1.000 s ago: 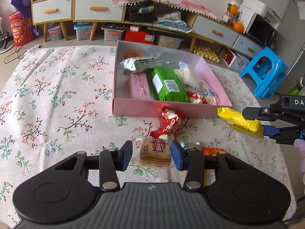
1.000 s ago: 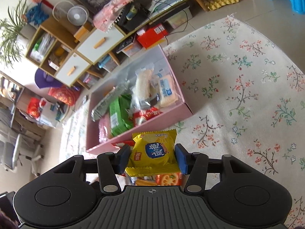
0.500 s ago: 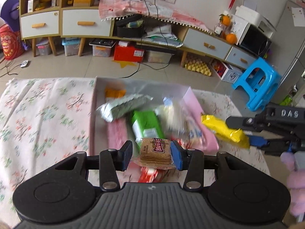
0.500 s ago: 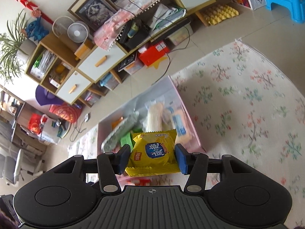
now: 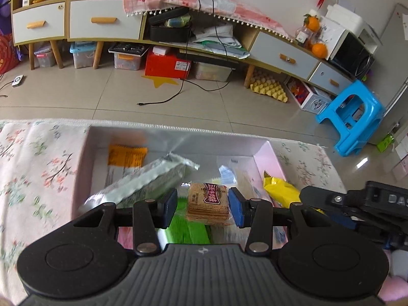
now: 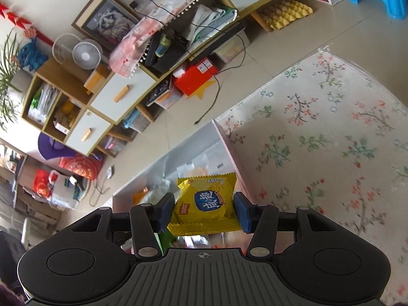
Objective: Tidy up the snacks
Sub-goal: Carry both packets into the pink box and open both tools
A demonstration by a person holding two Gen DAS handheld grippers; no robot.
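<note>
While both loads hang over the pink cardboard box (image 5: 270,153), step in hand reads as the drop-off into it; each snack is carried, neither released yet.

Left to right in the left wrist view:
- floral-print cloth on the counter (image 5: 38,158) at 9 o'clock of the box.
- inside the box: orange foil sachet (image 5: 127,155) at the far-left corner, pale green-and-silver long packet (image 5: 153,178) lying diagonally at about 10 o'clock of the left gripper (image 5: 203,205), bright green packet (image 5: 188,227) directly under the fingers.
- left gripper closed narrow on a clear-wrapped stack of brown square crackers with a red label (image 5: 207,201), pack upright between the blue pads, above the box's middle.
- right gripper (image 6: 202,210) at 3 o'clock of the left one, just beside it, clamped on a yellow foil biscuit pouch with a blue round logo (image 6: 205,201). Pouch sits near the box's right wall; whether it is fully inside that wall I can't tell from either view.

Judgement on the next move: lower both a bit, nudge the right one toward 9 o'clock so the pouch clears the wall, then open. Free floor looks thin, so the crackers will likely land on top of the green packet. Risk: the two grippers are close, so open one at a time.
</note>
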